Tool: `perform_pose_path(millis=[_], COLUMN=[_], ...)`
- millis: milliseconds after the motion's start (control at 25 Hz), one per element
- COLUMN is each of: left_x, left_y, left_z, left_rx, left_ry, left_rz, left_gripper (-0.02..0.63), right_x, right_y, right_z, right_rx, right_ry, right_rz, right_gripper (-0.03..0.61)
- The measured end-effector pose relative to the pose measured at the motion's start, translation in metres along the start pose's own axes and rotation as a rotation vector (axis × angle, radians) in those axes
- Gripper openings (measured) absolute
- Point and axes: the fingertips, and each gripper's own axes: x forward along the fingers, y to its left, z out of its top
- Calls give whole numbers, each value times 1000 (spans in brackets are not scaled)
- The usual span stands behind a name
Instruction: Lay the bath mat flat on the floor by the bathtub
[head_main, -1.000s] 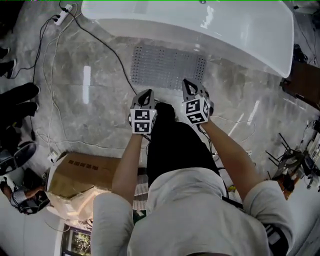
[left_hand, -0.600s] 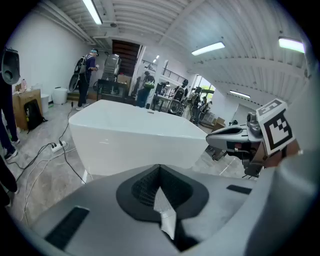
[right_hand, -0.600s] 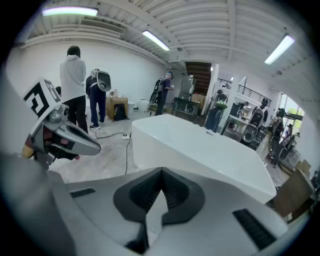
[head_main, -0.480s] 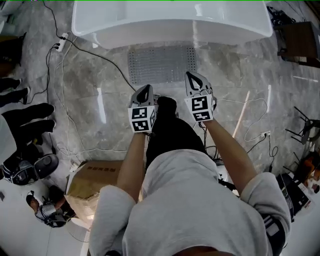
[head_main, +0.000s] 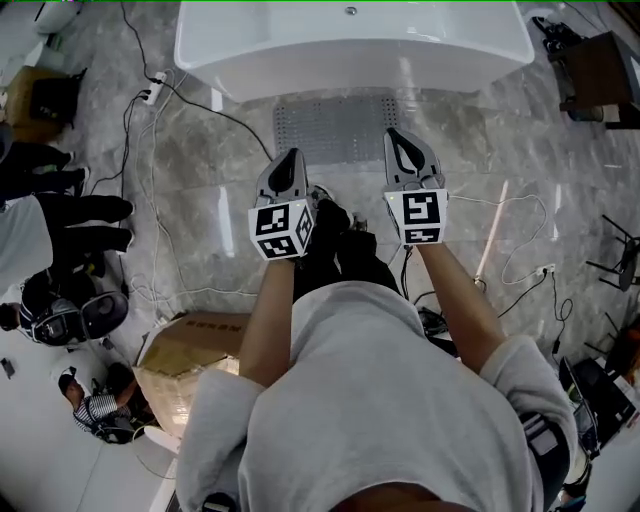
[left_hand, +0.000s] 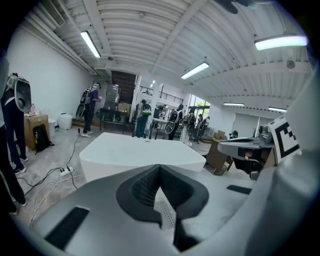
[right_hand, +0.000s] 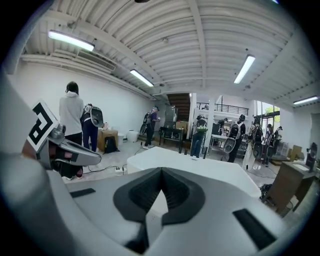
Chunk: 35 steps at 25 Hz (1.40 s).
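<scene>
Grey bath mat (head_main: 335, 128) beside bathtub (head_main: 350, 68), beyond left gripper (head_main: 288, 160) and right gripper (head_main: 400, 140)

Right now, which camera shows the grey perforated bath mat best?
The head view: almost the whole grey perforated bath mat lies flat on the marble floor beside the white bathtub. The left gripper view shows only a dotted sliver between its fingers; the right gripper view shows none clearly.

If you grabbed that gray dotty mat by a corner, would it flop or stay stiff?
Probably floppy and light: the mat looks thin and lies flat on the floor by the bathtub. Its rows of little dots might make it grip the floor instead of sliding.
</scene>
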Motion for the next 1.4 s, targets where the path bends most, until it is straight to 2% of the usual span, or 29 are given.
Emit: perform_pose_path(millis=[160, 320, 520, 680, 1000, 1200, 1400], left_x=[-31, -56, -70, -66, -50, -48, -49], left_y=[-10, -5, -1, 7, 0, 3, 0], left_z=[24, 45, 66, 69, 104, 103, 108], left_rx=[2, 39, 60, 57, 160, 102, 124], left_ry=[-65, -101, -139, -141, -147, -144, -158], left_rz=[19, 25, 36, -10, -116, -150, -176], left_gripper=[12, 12, 12, 12, 12, 12, 12], right_x=[-21, -41, -50, -49, -72, -73, -65], right_y=[5, 6, 10, 12, 1, 10, 10], right_z=[15, 27, 48, 63, 91, 91, 100], right_rx=[14, 54, 41, 22, 5, 30, 32], right_ry=[-36, -65, -102, -115, -131, -108, -117], right_rz=[4, -32, -42, -82, -147, -172, -162], right_gripper=[6, 6, 6, 6, 6, 6, 6])
